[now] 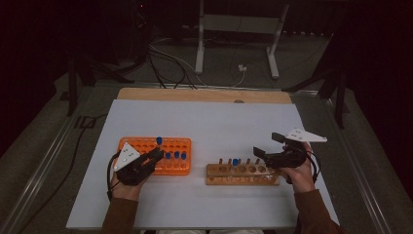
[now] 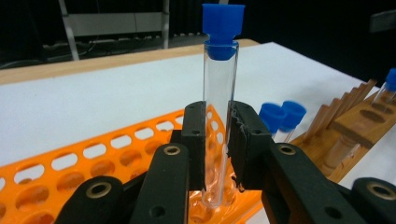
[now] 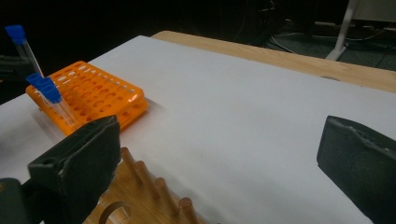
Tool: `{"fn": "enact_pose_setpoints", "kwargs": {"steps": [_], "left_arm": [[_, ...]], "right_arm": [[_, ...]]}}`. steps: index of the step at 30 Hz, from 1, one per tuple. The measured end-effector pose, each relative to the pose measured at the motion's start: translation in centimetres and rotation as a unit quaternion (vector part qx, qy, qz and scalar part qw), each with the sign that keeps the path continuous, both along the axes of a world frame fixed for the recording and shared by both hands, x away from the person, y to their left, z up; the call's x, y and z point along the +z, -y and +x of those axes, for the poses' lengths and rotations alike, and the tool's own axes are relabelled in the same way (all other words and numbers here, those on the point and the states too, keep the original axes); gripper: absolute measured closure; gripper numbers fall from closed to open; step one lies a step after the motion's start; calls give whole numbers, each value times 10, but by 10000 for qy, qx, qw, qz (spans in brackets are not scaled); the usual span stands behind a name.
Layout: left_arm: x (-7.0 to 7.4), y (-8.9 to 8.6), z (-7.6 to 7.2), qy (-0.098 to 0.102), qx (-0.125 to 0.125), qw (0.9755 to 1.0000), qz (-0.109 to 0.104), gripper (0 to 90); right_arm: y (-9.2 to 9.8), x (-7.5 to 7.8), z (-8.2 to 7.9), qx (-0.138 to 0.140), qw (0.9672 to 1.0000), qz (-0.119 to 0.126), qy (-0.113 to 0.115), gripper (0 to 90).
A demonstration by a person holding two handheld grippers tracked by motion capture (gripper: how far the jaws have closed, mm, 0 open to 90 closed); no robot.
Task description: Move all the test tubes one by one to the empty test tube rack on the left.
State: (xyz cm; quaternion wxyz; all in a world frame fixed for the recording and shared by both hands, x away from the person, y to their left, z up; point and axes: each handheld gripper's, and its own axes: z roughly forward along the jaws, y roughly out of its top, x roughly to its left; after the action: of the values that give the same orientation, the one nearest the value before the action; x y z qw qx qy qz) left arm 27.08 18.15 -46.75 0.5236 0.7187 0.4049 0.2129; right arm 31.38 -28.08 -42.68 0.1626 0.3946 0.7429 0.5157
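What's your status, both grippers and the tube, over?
Left gripper shut on capped test tube, tube upright over orange rack. Right gripper open, empty, above wooden rack. Nothing between the racks.

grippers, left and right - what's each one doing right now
Left gripper: closed on a blue-capped test tube, held upright over the orange rack.
Right gripper: open, holding nothing, above the wooden rack.

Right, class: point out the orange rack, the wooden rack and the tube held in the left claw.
orange rack [image 1: 146, 144], high view, its perforated top.
wooden rack [image 1: 243, 174], high view, its front edge.
tube [image 2: 219, 93], left gripper view, its clear glass wall above the claw.
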Motion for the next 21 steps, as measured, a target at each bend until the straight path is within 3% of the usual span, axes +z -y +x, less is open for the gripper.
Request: {"fn": "enact_pose_setpoints", "kwargs": {"steps": [8, 14, 21], "left_arm": [[-9, -1, 3, -230, -29, 9996, 137, 781], [-16, 3, 2, -518, -75, 9974, 503, 780], [-19, 7, 1, -602, -140, 9946, 831, 778]], "right_arm": [[1, 0, -1, -16, 10000, 16, -9, 0], [1, -1, -2, 10, 10000, -23, -8, 0], [1, -2, -2, 38, 10000, -52, -14, 0]]}}
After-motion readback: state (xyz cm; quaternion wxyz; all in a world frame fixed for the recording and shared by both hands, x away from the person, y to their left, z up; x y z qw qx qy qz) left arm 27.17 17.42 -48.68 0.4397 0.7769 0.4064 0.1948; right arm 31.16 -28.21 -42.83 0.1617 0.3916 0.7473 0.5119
